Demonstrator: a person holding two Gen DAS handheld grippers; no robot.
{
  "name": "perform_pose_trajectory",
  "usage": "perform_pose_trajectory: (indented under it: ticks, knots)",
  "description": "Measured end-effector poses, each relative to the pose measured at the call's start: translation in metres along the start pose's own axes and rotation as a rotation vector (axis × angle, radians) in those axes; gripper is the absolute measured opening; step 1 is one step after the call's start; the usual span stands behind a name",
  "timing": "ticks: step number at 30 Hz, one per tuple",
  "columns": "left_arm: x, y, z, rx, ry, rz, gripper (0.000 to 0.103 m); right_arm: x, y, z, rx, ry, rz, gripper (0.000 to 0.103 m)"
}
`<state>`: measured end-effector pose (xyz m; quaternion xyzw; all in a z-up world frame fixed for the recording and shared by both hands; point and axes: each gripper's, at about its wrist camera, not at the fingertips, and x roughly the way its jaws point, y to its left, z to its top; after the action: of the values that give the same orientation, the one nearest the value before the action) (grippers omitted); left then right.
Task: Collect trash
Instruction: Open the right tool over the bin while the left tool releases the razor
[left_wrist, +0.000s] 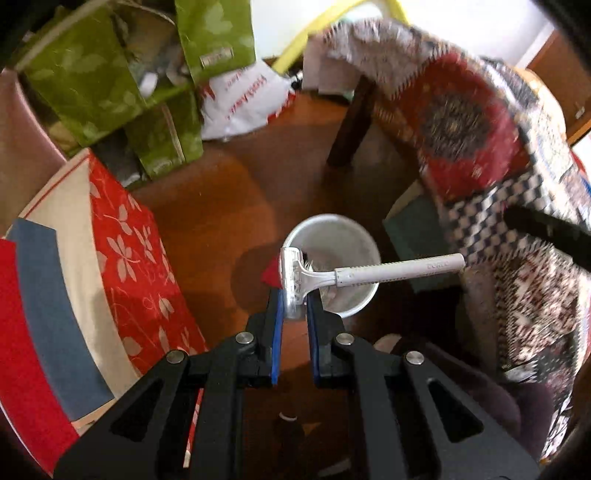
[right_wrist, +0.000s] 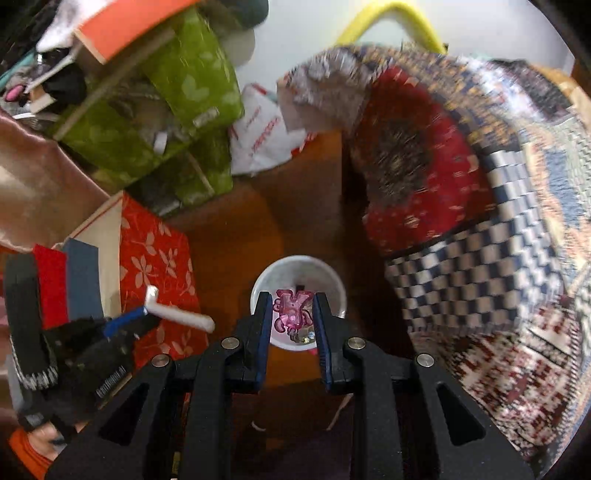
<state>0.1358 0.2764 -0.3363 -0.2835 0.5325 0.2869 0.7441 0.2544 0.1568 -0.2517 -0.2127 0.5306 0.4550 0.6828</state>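
My left gripper (left_wrist: 294, 295) is shut on the head of a white disposable razor (left_wrist: 369, 275), whose handle sticks out to the right above a white bin (left_wrist: 354, 236) on the wooden floor. In the right wrist view my right gripper (right_wrist: 290, 314) is shut on a small pink translucent plastic piece (right_wrist: 290, 308), held over the same white bin (right_wrist: 328, 277), which has a few scraps at its bottom. At the left of that view the left gripper (right_wrist: 142, 314) shows with the razor (right_wrist: 181, 314) in it.
A red floral box (left_wrist: 140, 273) with red, blue and cream sheets stands at the left. Green fabric bags (left_wrist: 107, 74) and a white plastic bag (left_wrist: 243, 99) lie at the back. A patterned blanket (left_wrist: 498, 155) drapes over furniture at the right. A dark wooden leg (left_wrist: 351, 122) stands behind the bin.
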Motion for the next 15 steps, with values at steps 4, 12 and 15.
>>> perform_pose_trajectory:
  ticks: [4, 12, 15]
  knots:
    - [0.025, -0.007, 0.003, 0.042, 0.044, 0.019, 0.011, 0.031, -0.003, 0.015, 0.025, 0.068, 0.027, 0.021]
    - [0.064, -0.026, 0.015, 0.096, 0.113, 0.019, 0.011, 0.078, -0.015, 0.031, 0.097, 0.207, 0.093, 0.038]
    - [0.073, -0.033, 0.018, 0.105, 0.131, 0.003, 0.011, 0.079, -0.018, 0.032, 0.096, 0.198, 0.074, 0.041]
